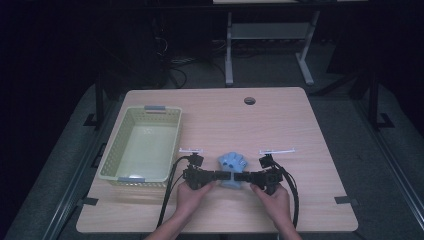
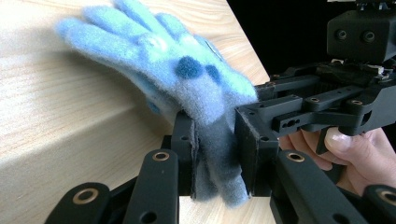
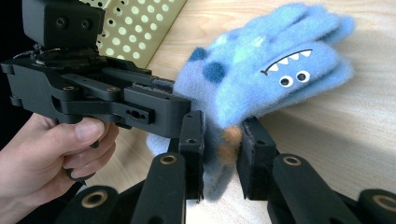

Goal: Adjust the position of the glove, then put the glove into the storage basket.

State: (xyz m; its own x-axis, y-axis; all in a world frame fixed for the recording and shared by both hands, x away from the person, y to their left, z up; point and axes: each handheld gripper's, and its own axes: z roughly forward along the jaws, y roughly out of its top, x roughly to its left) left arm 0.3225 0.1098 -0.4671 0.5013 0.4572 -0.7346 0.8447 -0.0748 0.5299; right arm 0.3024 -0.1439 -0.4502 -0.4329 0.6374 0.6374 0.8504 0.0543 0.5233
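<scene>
Both grippers clamp the cuff of one fuzzy blue monster glove (image 1: 233,165) from opposite sides; left gripper (image 2: 215,154) and right gripper (image 3: 222,154) meet near the table's (image 1: 280,125) front edge; a yellow-green basket (image 1: 112,150), seemingly empty, stands left.

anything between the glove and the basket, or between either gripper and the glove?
No to both. The left gripper and right gripper are shut on the blue glove cuff. Bare table lies between it and the basket.
</scene>
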